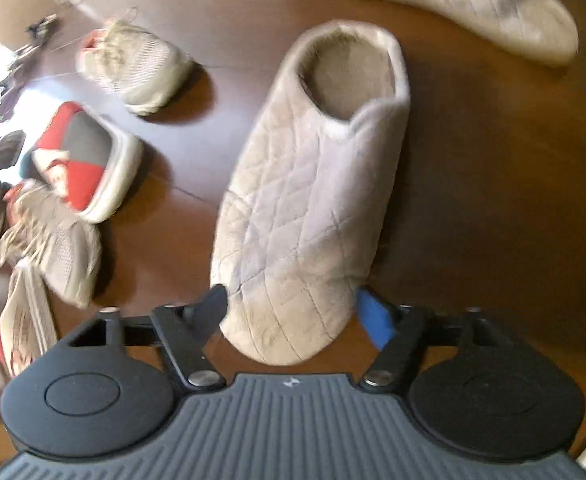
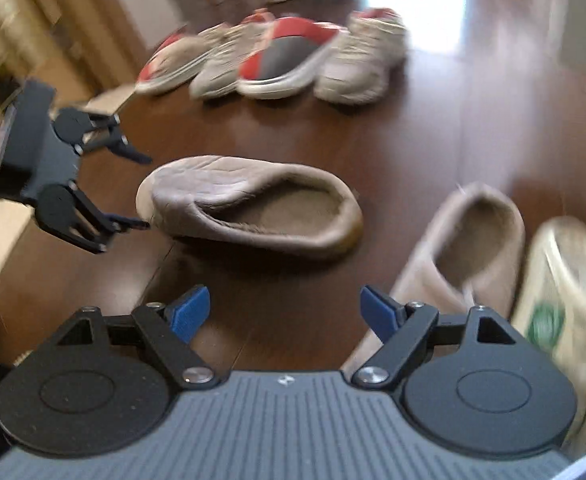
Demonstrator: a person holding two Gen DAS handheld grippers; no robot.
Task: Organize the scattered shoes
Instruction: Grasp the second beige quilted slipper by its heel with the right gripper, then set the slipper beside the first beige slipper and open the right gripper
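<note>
A beige quilted slipper (image 1: 309, 200) lies on the dark wood floor, its toe between the fingers of my left gripper (image 1: 293, 308), which is open around it. In the right wrist view the same slipper (image 2: 249, 204) lies on its side with the left gripper (image 2: 141, 190) open at its toe. Its mate (image 1: 461, 4) lies at the upper right, also in the right wrist view (image 2: 465, 252). My right gripper (image 2: 285, 308) is open and empty above the floor, between the two slippers.
A row of red-and-grey slip-ons (image 2: 289, 56) and beige laced sneakers (image 2: 361, 60) lies further back, also in the left wrist view (image 1: 89, 160). A white shoe with a green mark (image 2: 561, 300) lies at the right. Cardboard (image 1: 33, 12) and furniture stand at the edges.
</note>
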